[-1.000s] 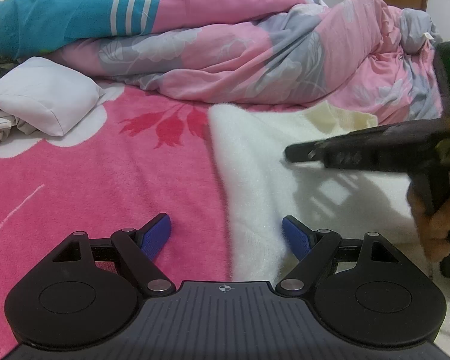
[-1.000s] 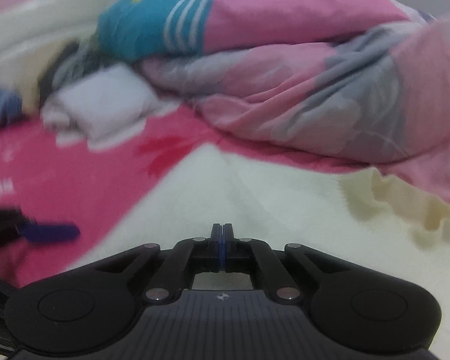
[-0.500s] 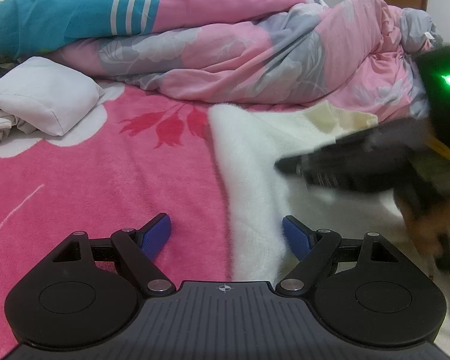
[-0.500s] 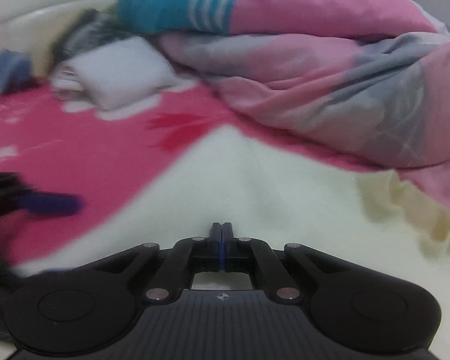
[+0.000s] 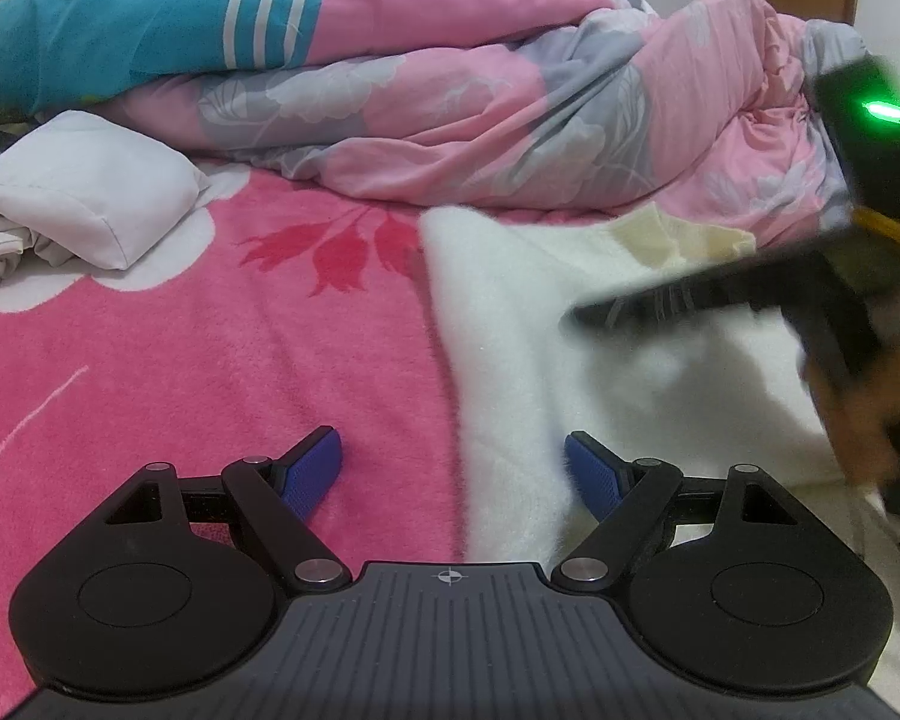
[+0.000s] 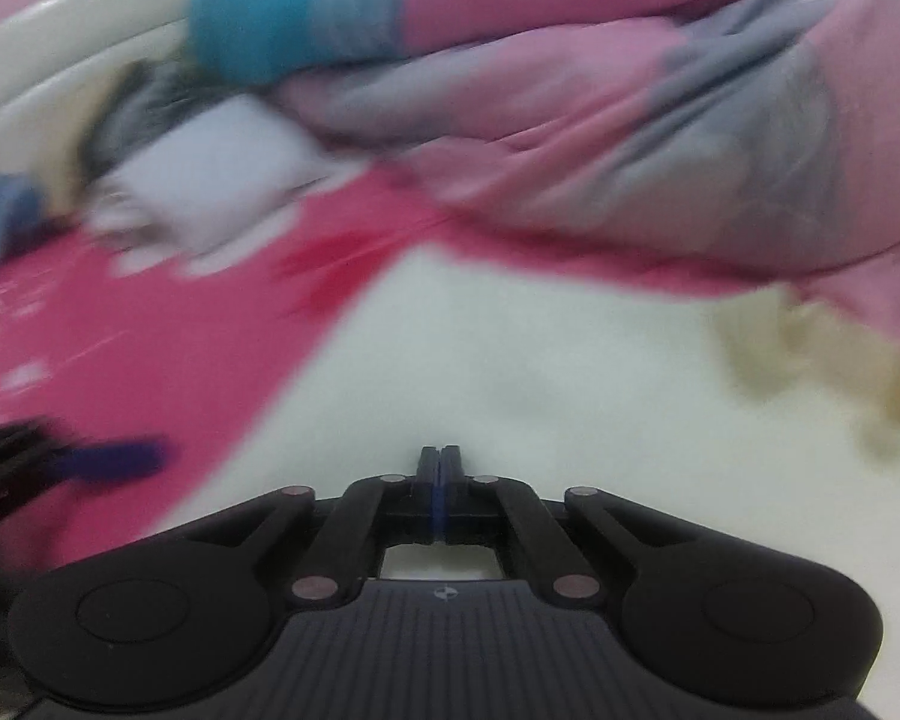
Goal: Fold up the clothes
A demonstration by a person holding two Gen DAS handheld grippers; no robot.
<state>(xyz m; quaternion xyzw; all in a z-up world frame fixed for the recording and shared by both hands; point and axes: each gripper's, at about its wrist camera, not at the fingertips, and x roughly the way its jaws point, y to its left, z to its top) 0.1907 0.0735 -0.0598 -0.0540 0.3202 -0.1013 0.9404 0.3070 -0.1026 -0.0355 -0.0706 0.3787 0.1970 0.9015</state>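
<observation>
Left tongs [image 5: 453, 468] stay wide open and empty, astride the left edge of the white fleece garment [image 5: 570, 300] on the bed [image 5: 150, 360]. Right tongs [image 6: 441, 468], closed on nothing, have swung further over the garment, probably toward a new hold.

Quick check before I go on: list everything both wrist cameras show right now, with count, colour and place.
fluffy garment: one, white with a cream part at its far end, spread on the blanket, right of centre.
blanket: one, pink with white and red flowers, covering the bed.
quilt: one, pink and grey floral, bunched along the back.
striped bedding: one, teal, white and pink, on top of the quilt.
folded cloth: one pile, white, far left.
left gripper: blue pads, open over the garment's left edge.
right gripper: shut, empty, above the garment.
hand: one, holding the right gripper's handle.
</observation>
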